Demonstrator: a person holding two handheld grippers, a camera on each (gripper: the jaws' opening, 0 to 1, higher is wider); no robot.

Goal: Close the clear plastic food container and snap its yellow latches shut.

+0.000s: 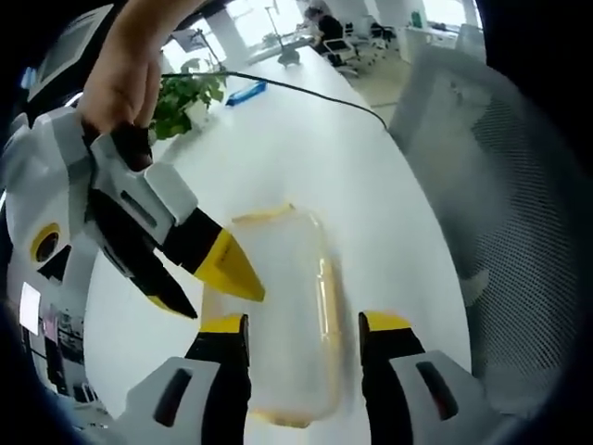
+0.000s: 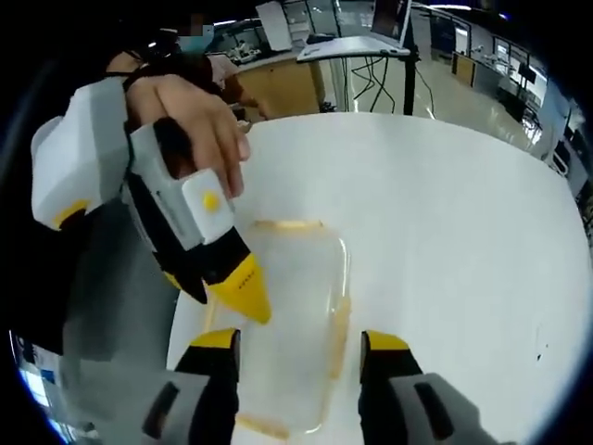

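The clear plastic container (image 1: 283, 278) lies flat on the white table (image 1: 306, 148), with yellow latches along its far end (image 1: 264, 215) and its long side (image 1: 327, 297). My left gripper (image 1: 304, 329) hangs open just above it, one jaw on each side of its near half. In the right gripper view the container (image 2: 292, 306) sits between the jaws of my open right gripper (image 2: 298, 343). The right gripper (image 1: 220, 301) comes into the left gripper view, held by a hand, its yellow tips over the container's edge. The left gripper (image 2: 232, 304) points down at the container's rim. Whether the lid is seated I cannot tell.
A potted green plant (image 1: 185, 97), a blue object (image 1: 246, 93) and a black cable (image 1: 306, 88) lie at the far end of the table. A grey mesh chair (image 1: 491, 185) stands beside the table edge. Bare white tabletop (image 2: 445, 232) spreads beyond the container.
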